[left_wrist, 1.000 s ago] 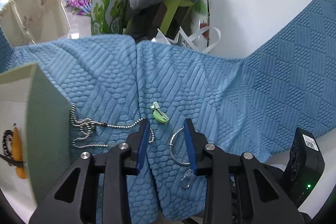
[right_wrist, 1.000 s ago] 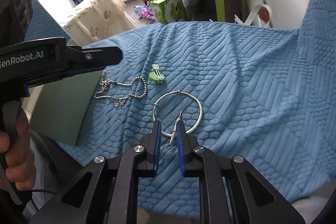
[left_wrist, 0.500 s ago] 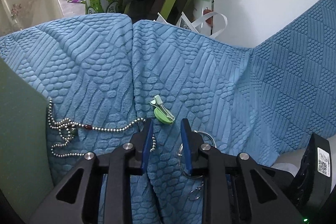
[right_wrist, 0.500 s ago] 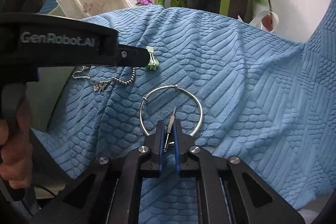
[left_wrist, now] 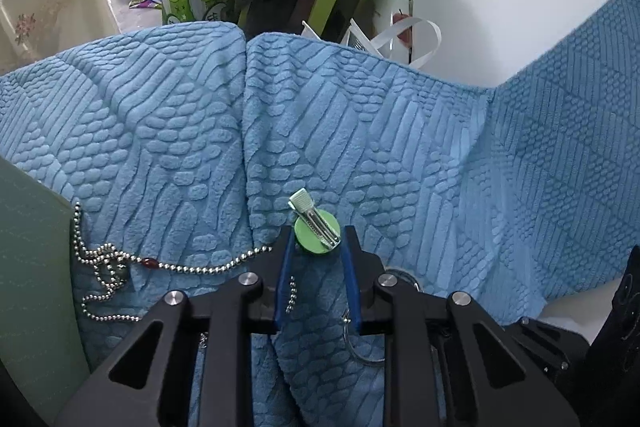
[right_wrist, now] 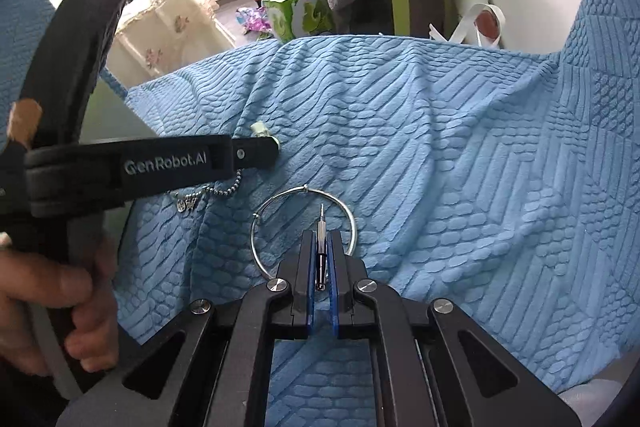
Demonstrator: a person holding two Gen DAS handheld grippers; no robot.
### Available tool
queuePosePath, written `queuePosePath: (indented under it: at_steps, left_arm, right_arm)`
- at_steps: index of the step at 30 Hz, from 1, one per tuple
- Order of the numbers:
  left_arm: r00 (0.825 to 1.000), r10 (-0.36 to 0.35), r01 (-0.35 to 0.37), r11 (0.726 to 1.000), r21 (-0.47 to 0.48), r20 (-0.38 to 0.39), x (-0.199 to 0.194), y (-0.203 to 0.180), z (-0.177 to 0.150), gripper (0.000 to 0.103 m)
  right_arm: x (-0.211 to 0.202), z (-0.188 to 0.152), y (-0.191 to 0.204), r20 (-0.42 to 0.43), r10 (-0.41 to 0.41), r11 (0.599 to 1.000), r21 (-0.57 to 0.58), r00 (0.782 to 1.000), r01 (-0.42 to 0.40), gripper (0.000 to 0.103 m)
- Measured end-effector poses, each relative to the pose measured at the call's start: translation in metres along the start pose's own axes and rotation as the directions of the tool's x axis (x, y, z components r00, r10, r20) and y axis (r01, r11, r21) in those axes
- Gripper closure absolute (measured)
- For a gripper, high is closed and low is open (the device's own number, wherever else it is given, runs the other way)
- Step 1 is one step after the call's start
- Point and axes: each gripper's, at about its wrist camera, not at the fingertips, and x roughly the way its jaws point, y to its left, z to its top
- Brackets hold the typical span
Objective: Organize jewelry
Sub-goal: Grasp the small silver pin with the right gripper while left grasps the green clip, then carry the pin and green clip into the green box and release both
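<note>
My left gripper (left_wrist: 316, 247) has its jaws part open and they have just been closing in; the green hair clip (left_wrist: 318, 229) sits between the blue pads at their tips, and I cannot tell whether the pads press on it yet, so I count it as not yet held. My right gripper (right_wrist: 320, 259) is clamped tight on a slim metal pin (right_wrist: 320, 251) that stands up between its pads and seems to belong to the silver hoop (right_wrist: 304, 227), which lies flat on the blue blanket (right_wrist: 460, 167) around the fingertips.

Out from there, to the left of my left gripper, the ball-chain necklace (left_wrist: 152, 263) lies in a loose tangle on the blanket, one end running under the left finger. At the far left edge stands the pale green box (left_wrist: 32, 267), just beside the chain; I judge that is where the pieces belong, though its inside is out of sight here.

So the sorting looks barely begun: clip, hoop and chain are all on the blanket. The clip and hoop are being picked up, the chain is left, and all three must reach the box.
</note>
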Motion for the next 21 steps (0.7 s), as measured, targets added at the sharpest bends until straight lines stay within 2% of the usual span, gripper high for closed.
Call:
queuePosePath:
  at_steps: [11,21]
  left_arm:
    - [1.000,0.021,-0.021,0.999,0.038,-0.004,0.001,-0.009,-0.002,0.080]
    - [1.000,-0.009,0.008,0.999,0.034,0.024,-0.029,-0.010,-0.012,0.080]
  right_arm:
    - [-0.006,0.002,-0.004,0.021,0.000,1.000,0.024,1.000,-0.001,0.099]
    - [-0.018,0.001,0.000,0.036,-0.024,0.999,0.024,0.999,0.023,0.099]
